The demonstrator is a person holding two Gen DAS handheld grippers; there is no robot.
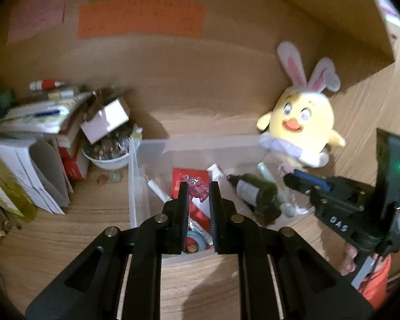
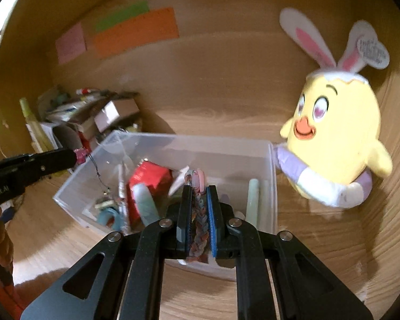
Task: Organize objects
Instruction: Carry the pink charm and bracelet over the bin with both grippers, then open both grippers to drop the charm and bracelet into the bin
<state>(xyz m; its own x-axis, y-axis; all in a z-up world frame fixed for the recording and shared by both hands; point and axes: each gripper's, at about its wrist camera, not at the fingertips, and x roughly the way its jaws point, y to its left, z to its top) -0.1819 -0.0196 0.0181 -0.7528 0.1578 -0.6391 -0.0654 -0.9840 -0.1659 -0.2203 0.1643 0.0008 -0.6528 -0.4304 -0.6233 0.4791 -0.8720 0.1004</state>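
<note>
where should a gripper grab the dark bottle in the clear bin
Grip the dark bottle across its wide body, coming from above. It lies on its side in the clear bin, neck toward the back left, so only its upper side is open.

White characters resembling "0A5" mark the right claw's body (image 1: 338,225); other print is illegible.

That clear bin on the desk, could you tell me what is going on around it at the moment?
A person is tidying small items into the clear bin with a handheld gripper in each hand. The right gripper is shut on a braided cord and hangs over the bin. The left gripper is shut on a small pink charm with a thin wire dangling from it, at the bin's left edge. The bin already holds a red packet and tape rolls. A yellow chick toy stands beside it.
</note>
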